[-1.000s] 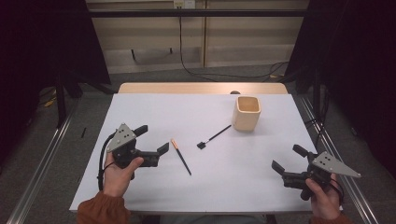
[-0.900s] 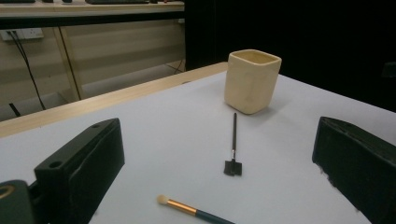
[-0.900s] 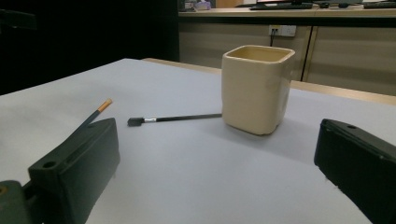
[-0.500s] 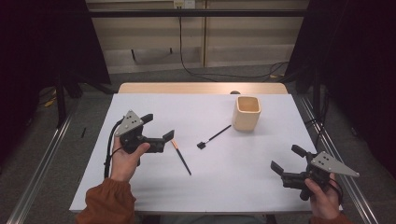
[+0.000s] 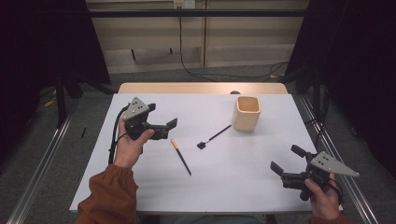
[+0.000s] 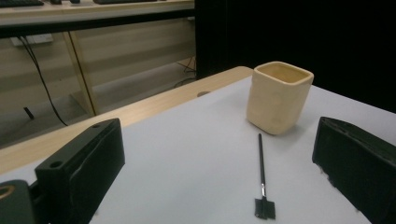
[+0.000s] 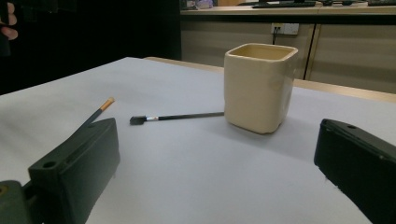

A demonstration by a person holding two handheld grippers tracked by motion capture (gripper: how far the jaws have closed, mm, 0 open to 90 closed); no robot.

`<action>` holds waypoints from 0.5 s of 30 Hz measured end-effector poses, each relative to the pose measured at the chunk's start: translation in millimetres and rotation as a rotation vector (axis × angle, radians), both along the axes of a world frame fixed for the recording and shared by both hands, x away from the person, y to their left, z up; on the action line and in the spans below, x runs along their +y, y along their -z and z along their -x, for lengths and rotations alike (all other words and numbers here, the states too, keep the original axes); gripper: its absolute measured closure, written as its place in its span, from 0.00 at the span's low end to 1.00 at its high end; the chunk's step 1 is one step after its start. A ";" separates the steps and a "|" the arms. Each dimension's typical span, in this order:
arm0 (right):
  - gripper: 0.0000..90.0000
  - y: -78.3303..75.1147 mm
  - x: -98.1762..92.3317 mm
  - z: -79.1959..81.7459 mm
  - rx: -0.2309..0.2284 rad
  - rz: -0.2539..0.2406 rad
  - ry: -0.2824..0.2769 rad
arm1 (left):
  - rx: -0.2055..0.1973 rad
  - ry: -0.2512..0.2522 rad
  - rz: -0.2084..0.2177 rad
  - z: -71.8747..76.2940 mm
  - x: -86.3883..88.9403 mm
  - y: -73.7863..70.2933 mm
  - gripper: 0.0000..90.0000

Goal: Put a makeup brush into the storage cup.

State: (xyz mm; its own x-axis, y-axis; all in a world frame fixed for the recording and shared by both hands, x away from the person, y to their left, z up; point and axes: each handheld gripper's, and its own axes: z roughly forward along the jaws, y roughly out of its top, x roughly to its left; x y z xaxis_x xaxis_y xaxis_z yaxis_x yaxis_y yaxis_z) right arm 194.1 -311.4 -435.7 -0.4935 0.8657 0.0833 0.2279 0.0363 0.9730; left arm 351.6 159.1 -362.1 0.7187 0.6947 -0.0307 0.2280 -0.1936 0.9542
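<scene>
A cream square cup (image 5: 246,113) stands upright at the back right of the white table (image 5: 233,186). A thin black brush (image 5: 214,137) lies just left of it, flat head toward me. A dark stick with an orange tip (image 5: 180,156) lies further left. My left gripper (image 5: 168,129) hovers open just left of the stick's orange end, nothing between its jaws. Along its jaws I see the cup (image 6: 279,95) and the brush (image 6: 261,177). My right gripper (image 5: 286,158) is open and empty near the front right corner, facing the cup (image 7: 259,86), brush (image 7: 182,116) and stick (image 7: 100,112).
The white sheet ends at a wooden strip (image 5: 201,87) along the far edge. Metal rails (image 5: 42,158) run on the floor at both sides, and dark curtains hang left and right. Cables trail on the floor behind the table.
My left gripper has moved forward and rightward, from the table's left edge toward the stick's orange tip. The right gripper has barely shifted. Both stay open.
</scene>
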 end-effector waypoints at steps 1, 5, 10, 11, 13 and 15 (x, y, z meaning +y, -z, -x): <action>0.00 0.0 -0.1 0.1 0.000 -0.001 0.001 | -0.006 -0.007 0.009 -1.1 -0.3 -1.9 0.03; 0.00 -0.6 -0.6 0.9 -0.002 0.004 0.008 | -0.012 -0.023 -0.010 -5.1 -1.0 -5.5 0.02; 0.00 0.2 -1.7 -0.5 0.002 -0.002 0.012 | 0.026 -0.028 -0.033 -10.9 -1.8 -8.2 0.02; 0.00 0.2 -1.7 -0.5 0.002 -0.002 0.012 | 0.026 -0.028 -0.033 -10.9 -1.8 -8.2 0.02; 0.00 0.1 -1.0 0.1 0.003 0.001 0.011 | 0.076 -0.041 -0.071 -13.9 -2.1 -8.4 0.02; 0.00 0.4 -0.5 -0.2 0.004 0.001 0.008 | 0.101 -0.061 -0.101 -13.9 -3.8 -7.4 0.02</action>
